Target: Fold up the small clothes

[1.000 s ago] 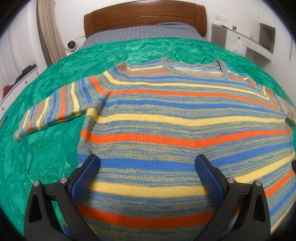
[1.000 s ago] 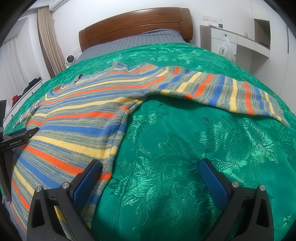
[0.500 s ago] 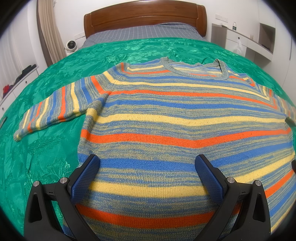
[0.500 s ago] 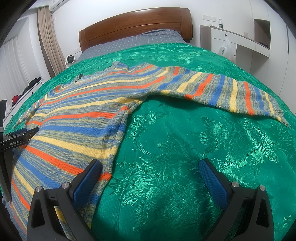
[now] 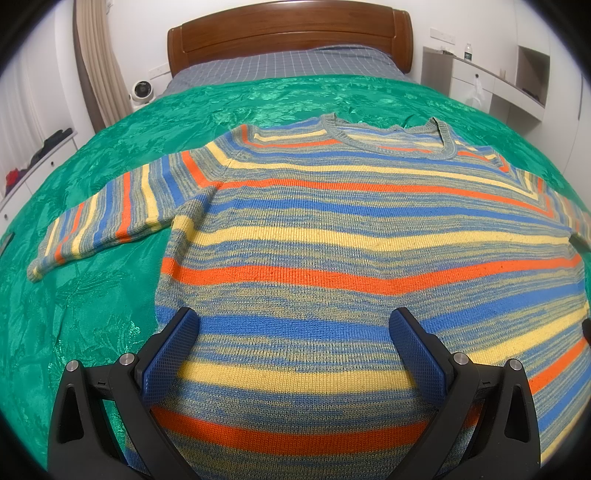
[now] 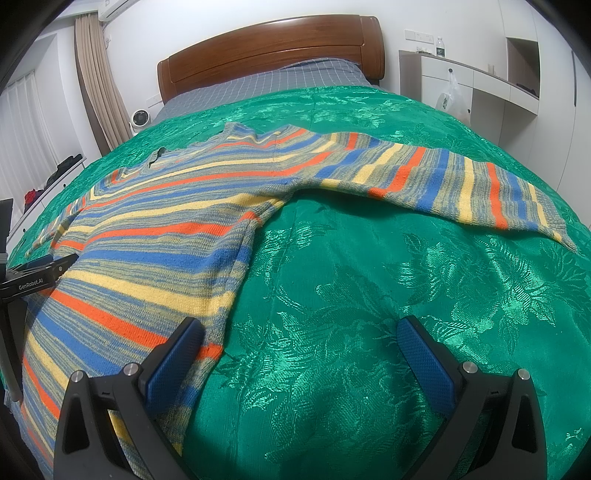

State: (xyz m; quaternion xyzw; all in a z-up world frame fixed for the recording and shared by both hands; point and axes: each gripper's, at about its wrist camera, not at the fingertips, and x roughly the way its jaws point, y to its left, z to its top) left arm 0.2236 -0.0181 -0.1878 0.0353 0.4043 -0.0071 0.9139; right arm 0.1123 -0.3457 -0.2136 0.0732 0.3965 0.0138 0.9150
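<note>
Sweater point(image 5: 332, 229) lies flat — left claw point(image 5: 295, 332) and right claw point(image 6: 299, 339) hover wide-open, empty.

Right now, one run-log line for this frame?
stage: pre-fold | striped sweater flat, sleeves out, on green bedspread | left tongs open over hem | right tongs open at sweater's side edge | nothing gripped

We see a green floral bedspread point(image 5: 110, 155) covering the near part of the bed, with a grey checked sheet point(image 5: 280, 66) exposed at the head edge below a wooden headboard point(image 5: 288, 35). A small white fan point(image 5: 141, 90) stands beside the bed's far-left corner, near a beige curtain point(image 5: 99, 62). White cabinets point(image 6: 461, 85) line the right wall.
</note>
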